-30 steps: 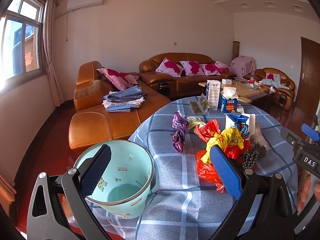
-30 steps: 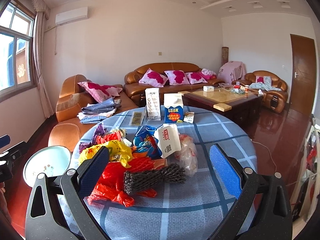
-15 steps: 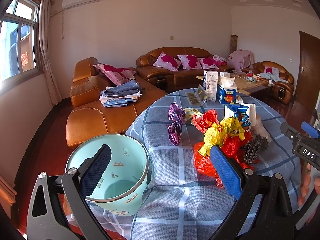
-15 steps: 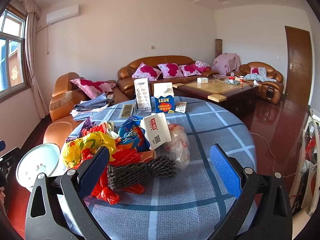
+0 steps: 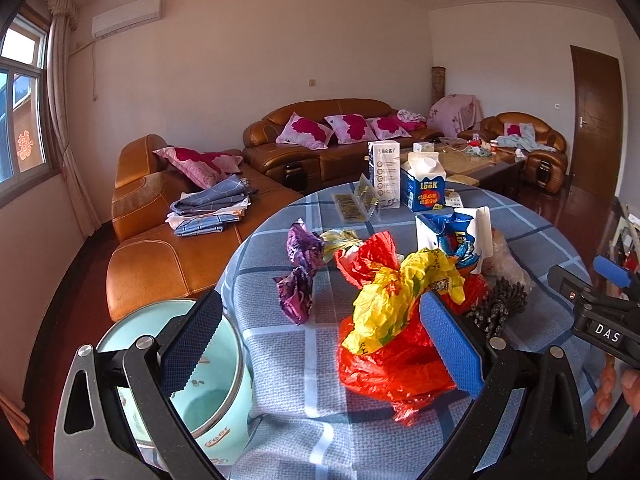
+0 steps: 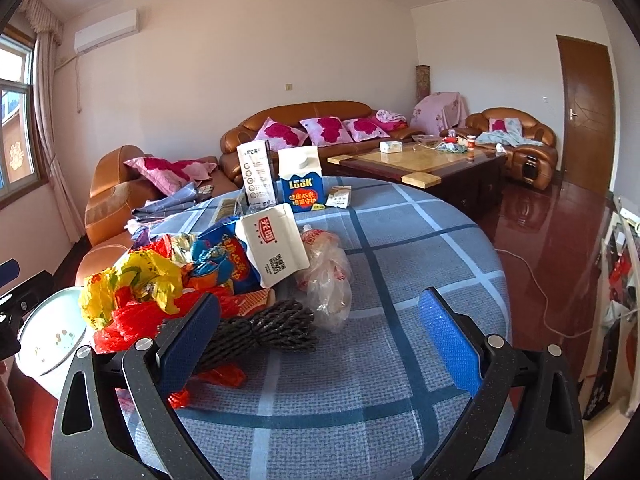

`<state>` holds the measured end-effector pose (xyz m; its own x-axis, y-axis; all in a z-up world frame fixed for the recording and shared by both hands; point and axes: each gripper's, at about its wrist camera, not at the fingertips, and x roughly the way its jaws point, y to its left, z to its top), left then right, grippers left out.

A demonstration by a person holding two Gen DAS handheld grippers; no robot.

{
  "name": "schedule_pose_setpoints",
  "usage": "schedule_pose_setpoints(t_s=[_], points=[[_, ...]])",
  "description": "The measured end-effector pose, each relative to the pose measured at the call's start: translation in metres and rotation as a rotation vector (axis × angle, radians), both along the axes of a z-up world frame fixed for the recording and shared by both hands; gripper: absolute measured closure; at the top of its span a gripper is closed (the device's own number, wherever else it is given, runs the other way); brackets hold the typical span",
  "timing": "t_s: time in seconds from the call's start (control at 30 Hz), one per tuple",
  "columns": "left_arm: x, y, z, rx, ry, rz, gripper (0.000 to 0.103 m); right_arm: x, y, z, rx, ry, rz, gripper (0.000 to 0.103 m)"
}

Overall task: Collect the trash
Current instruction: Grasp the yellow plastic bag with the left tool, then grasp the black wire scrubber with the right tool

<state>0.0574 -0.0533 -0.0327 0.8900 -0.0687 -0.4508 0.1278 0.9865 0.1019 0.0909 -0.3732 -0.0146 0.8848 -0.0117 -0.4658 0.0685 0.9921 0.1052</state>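
Left wrist view: left gripper (image 5: 320, 344) sits low centre of frame, jaws spread wide, nothing between the pads. Its left pad overlaps a pale teal bin (image 5: 208, 408) at lower left, which stands at the edge of a round table with a blue checked cloth (image 5: 288, 360). Trash pile is centre to right of centre on the cloth: red plastic bag (image 5: 392, 364) lowest, crumpled yellow bag (image 5: 396, 300) on top of it, purple wrapper (image 5: 300, 272) off to the left and apart from the rest, blue-and-white snack bag (image 5: 452, 236) behind, dark netted bundle (image 5: 496, 308) to the right. The right pad overlaps the red bag in the picture; contact cannot be told. A blue LOOK carton (image 5: 424, 188) and a tall white box (image 5: 384, 172) stand upright at the far side of the table. Right wrist view: right gripper (image 6: 320, 344) also low centre, jaws apart and empty, left pad just in front of the dark netted bundle (image 6: 260, 328). White carton (image 6: 276, 244) lies tilted on the pile, clear plastic bag (image 6: 328, 280) just right of it. Teal bin (image 6: 52, 336) shows at the lower left edge.
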Motion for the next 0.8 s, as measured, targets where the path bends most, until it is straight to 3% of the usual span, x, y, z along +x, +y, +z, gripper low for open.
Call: schedule_pose_setpoints(t_s=[0.13, 0.2, 0.27, 0.3, 0.37, 0.4, 0.43, 0.67, 0.8], points=[[0.015, -0.02, -0.009, 0.022, 0.015, -0.059, 0.008, 0.006, -0.003, -0.009, -0.007, 0.011, -0.01, 0.006], [0.023, -0.027, -0.015, 0.029, 0.034, -0.082, 0.016, 0.008, -0.004, -0.012, -0.006, 0.01, -0.011, 0.006], [0.032, -0.033, -0.023, 0.03, 0.069, -0.111, 0.034, 0.009, -0.005, -0.014, -0.002, 0.011, -0.009, 0.006], [0.035, -0.035, -0.027, 0.029, 0.087, -0.122, 0.039, 0.01, -0.006, -0.014, 0.001, 0.013, -0.011, 0.006], [0.039, -0.036, -0.034, 0.017, 0.121, -0.148, 0.065, 0.011, -0.007, -0.016, 0.008, 0.019, -0.011, 0.006], [0.039, -0.036, -0.035, 0.009, 0.127, -0.154, 0.07, 0.011, -0.008, -0.017, 0.011, 0.021, -0.012, 0.006], [0.038, -0.036, -0.035, 0.0, 0.127, -0.164, 0.082, 0.012, -0.009, -0.018, 0.012, 0.023, -0.014, 0.006], [0.016, -0.021, -0.01, -0.046, 0.047, -0.158, 0.084, 0.008, -0.008, -0.015, 0.01, 0.015, -0.009, 0.006], [-0.007, -0.012, 0.0, -0.033, -0.006, -0.134, 0.084, 0.005, 0.002, -0.012, 0.011, 0.008, 0.046, 0.008]])
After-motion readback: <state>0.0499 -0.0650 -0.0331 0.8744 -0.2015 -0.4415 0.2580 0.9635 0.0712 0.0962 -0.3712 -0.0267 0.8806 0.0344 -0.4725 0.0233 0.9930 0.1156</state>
